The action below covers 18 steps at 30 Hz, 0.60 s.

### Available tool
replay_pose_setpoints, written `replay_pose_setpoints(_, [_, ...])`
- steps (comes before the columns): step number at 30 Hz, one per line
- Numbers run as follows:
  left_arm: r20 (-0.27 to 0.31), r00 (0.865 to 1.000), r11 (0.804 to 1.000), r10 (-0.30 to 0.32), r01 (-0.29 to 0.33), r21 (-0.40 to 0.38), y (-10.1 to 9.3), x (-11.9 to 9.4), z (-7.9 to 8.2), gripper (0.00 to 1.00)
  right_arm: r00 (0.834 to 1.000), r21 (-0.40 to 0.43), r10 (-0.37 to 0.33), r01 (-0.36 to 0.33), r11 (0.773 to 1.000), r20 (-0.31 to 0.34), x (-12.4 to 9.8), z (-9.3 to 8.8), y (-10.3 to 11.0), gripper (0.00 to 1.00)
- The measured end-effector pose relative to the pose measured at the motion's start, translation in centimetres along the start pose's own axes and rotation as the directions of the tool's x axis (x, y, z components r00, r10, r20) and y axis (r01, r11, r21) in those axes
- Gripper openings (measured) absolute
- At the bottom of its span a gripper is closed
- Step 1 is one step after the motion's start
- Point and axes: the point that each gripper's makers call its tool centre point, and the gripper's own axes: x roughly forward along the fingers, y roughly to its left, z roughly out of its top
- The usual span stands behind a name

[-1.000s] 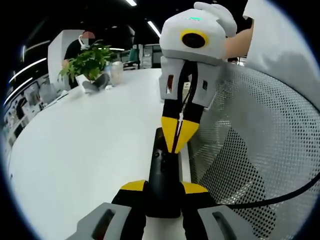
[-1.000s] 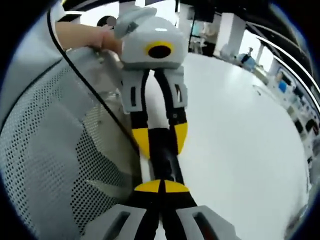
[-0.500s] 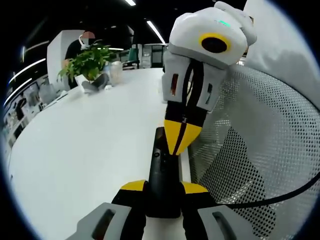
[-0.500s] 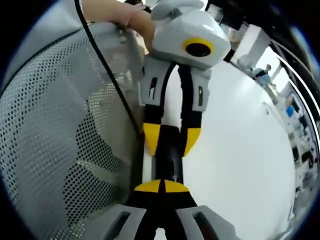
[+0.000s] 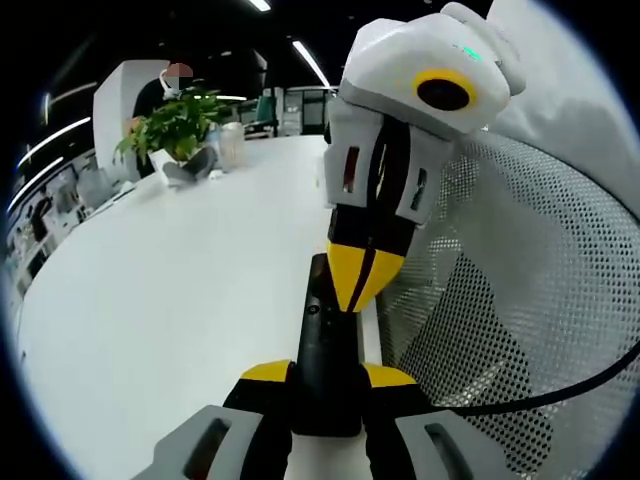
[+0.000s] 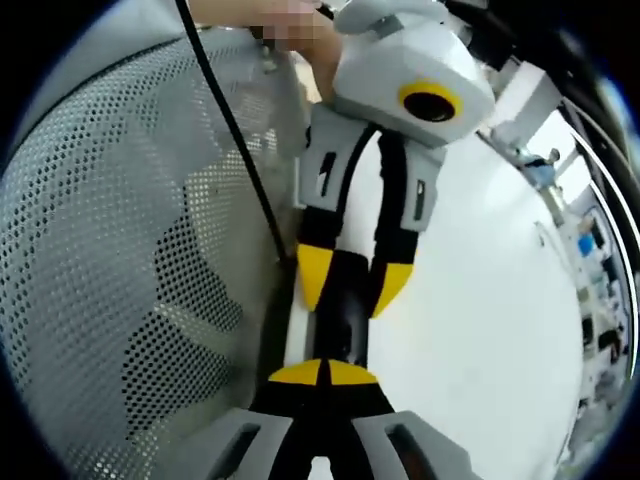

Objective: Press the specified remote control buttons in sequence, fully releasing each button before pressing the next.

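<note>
A slim black remote control [image 5: 322, 350] lies flat on a white table [image 5: 170, 300], close along the table's edge, its long axis running straight away from the left gripper [image 5: 327, 378] toward the right gripper [image 5: 355, 300]. The left gripper's two yellow-tipped jaws stand on either side of the remote's near end, closed in against its flanks, pinning it in place. From the far end the right gripper comes in the opposite way, its jaws pressed together into a single yellow wedge whose point meets the remote's face partway along, just beyond a small round button [image 5: 312, 310]; whether the tip is bearing down or only touching cannot be told.

In the right gripper view the same line reads in reverse: the remote control [image 6: 338, 325] stretches away from the right gripper [image 6: 322, 375], whose tips sit closed over it, toward the left gripper [image 6: 355, 285] clamping the other end. The right gripper looks the nearer to the buttons, so pressing would seem to fall to it. A mesh chair back [image 5: 510, 300] stands just beside the table edge, and a potted plant [image 5: 178, 125] sits well apart at the far side.
</note>
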Motion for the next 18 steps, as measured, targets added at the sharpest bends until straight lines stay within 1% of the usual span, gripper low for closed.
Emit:
replay_pose_setpoints(2, [-0.001, 1.000, 1.000, 0.000, 0.000, 0.001, -0.01, -0.01, 0.03, 0.25, 1.000, -0.006, -0.004, 0.004, 1.000, 0.004, -0.01, 0.02, 0.02, 0.00])
replay_pose_setpoints(8, [-0.001, 1.000, 1.000, 0.000, 0.000, 0.002, -0.02, -0.01, 0.02, 0.25, 1.000, 0.008, -0.005, 0.005, 1.000, 0.013, 0.04, 0.13, 0.03, 0.00])
replay_pose_setpoints(11, [-0.001, 1.000, 1.000, 0.000, 0.000, 0.002, -0.02, -0.01, 0.04, 0.25, 1.000, 0.026, -0.012, 0.012, 1.000, 0.027, 0.02, 0.16, 0.02, 0.00])
replay_pose_setpoints(13, [0.000, 1.000, 1.000, 0.000, 0.000, 0.002, -0.02, -0.01, 0.04, 0.25, 0.999, 0.055, -0.023, 0.020, 0.998, 0.045, -0.06, 0.15, -0.02, 0.00])
replay_pose_setpoints(15, [0.000, 1.000, 1.000, 0.001, -0.001, 0.002, 0.00, 0.00, 0.03, 0.25, 0.998, 0.061, -0.033, 0.030, 0.998, 0.059, -0.11, 0.11, -0.03, 0.00])
replay_pose_setpoints(16, [0.000, 1.000, 1.000, 0.000, 0.000, 0.004, -0.02, -0.01, 0.05, 0.25, 0.996, 0.121, -0.048, 0.038, 0.992, 0.078, -0.21, 0.17, -0.04, 0.00])
replay_pose_setpoints(18, [0.000, 1.000, 1.000, -0.001, 0.001, 0.006, -0.02, -0.01, 0.04, 0.25, 0.993, 0.162, -0.065, 0.049, 0.986, 0.094, -0.28, 0.13, -0.07, 0.00])
